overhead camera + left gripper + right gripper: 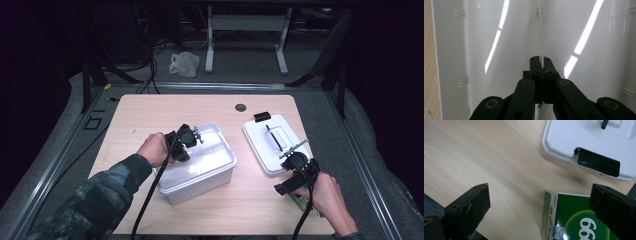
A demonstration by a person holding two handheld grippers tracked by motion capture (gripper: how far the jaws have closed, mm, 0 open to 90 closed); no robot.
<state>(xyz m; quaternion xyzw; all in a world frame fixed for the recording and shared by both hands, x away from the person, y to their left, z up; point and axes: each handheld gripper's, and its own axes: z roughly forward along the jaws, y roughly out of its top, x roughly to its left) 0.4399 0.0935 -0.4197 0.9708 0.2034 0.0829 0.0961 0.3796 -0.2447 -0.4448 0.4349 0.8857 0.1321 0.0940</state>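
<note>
While one white plastic box (197, 162) sits open near the middle of the desk (150, 110), its one lid (272, 142) lies flat to the right, black latch facing up. Glossy, bare walls show inside the box. Held there, the left gripper (540, 60) has its jaws pressed together on a thin clear sheet (540, 30). The right gripper (536, 202) has its jaws wide apart over one green carton (574, 220).

Overhead overview; two close claw-mounted views

One white bin (200, 172), one lid (272, 142), one green box (574, 220), two grippers.
</note>
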